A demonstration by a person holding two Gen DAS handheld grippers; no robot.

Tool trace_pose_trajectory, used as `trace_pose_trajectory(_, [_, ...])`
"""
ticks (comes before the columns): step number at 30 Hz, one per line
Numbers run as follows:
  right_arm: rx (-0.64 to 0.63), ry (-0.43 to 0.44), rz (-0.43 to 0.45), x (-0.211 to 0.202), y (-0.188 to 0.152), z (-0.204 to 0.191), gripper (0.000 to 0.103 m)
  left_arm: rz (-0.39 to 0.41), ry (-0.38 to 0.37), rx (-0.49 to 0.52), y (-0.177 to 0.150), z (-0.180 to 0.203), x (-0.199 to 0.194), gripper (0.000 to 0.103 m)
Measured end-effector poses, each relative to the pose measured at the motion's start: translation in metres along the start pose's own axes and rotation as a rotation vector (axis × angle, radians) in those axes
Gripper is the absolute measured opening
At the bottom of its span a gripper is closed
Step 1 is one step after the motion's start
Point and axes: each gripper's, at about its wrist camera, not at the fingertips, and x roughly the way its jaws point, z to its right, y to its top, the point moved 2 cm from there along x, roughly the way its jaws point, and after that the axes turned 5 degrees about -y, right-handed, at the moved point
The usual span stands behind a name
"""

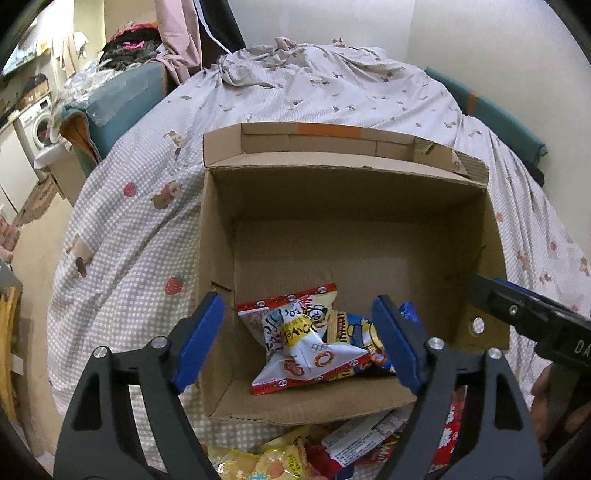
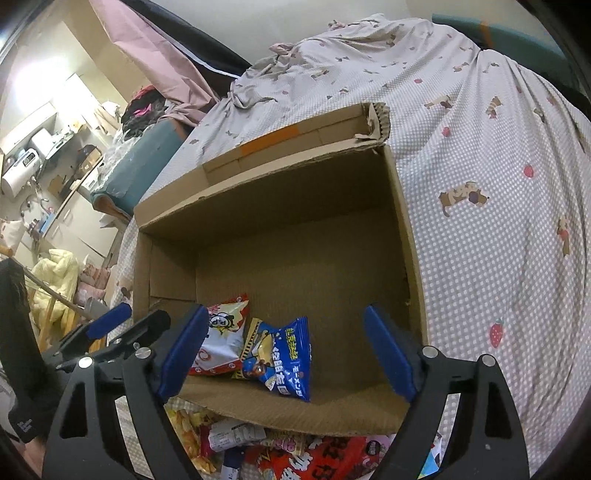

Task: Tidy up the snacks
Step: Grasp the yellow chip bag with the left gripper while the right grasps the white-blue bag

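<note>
Cardboard box (image 1: 347, 206) sits on a checked bedsheet (image 1: 122, 236) with a washing machine (image 1: 37, 129) at 9 o'clock, the left gripper (image 1: 299, 343) spread empty over a red-and-white snack bag (image 1: 295, 343); from the right wrist, the right gripper (image 2: 284, 350) gapes above a blue snack bag (image 2: 284, 354), loose snacks (image 2: 325, 458) at 6 o'clock.

A bed (image 1: 332, 96) in a checked, strawberry-print sheet stands against a cream wall (image 1: 480, 33), washing machine (image 1: 38, 127) far left.
</note>
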Motion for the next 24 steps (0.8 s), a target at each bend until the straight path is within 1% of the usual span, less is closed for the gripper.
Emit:
trace_pose_trajectory(1, [0.003,0.003,-0.001,-0.001,0.0,0.0,0.089,0.005,0.003,0.001,0.0,0.0,-0.002,0.08])
trace_pose_trajectory(4, [0.001,0.009,-0.001,-0.004,-0.002,-0.001,0.095,0.047,-0.007,-0.005,0.0,-0.002,-0.014,0.08])
trace_pose_trajectory(10, [0.003,0.013,0.009,-0.021,-0.007,-0.002,0.095,0.094,0.039,0.009,0.001,-0.003,-0.036,0.08])
trace_pose_trajectory(13, [0.018,0.024,0.002,-0.034,-0.014,-0.001,0.095,0.1,0.031,-0.001,-0.004,-0.005,-0.048,0.08])
trace_pose_trajectory(17, [0.009,0.012,0.005,-0.049,-0.025,-0.001,0.095,0.111,0.032,-0.015,-0.012,-0.011,-0.064,0.08])
trace_pose_trajectory(20, [0.011,0.014,0.0,-0.059,-0.035,0.0,0.095,0.099,0.013,-0.036,-0.021,-0.015,-0.073,0.08])
trace_pose_trajectory(24, [0.01,0.011,0.006,-0.073,-0.046,0.001,0.096,0.095,0.02,-0.024,-0.032,-0.014,-0.084,0.081])
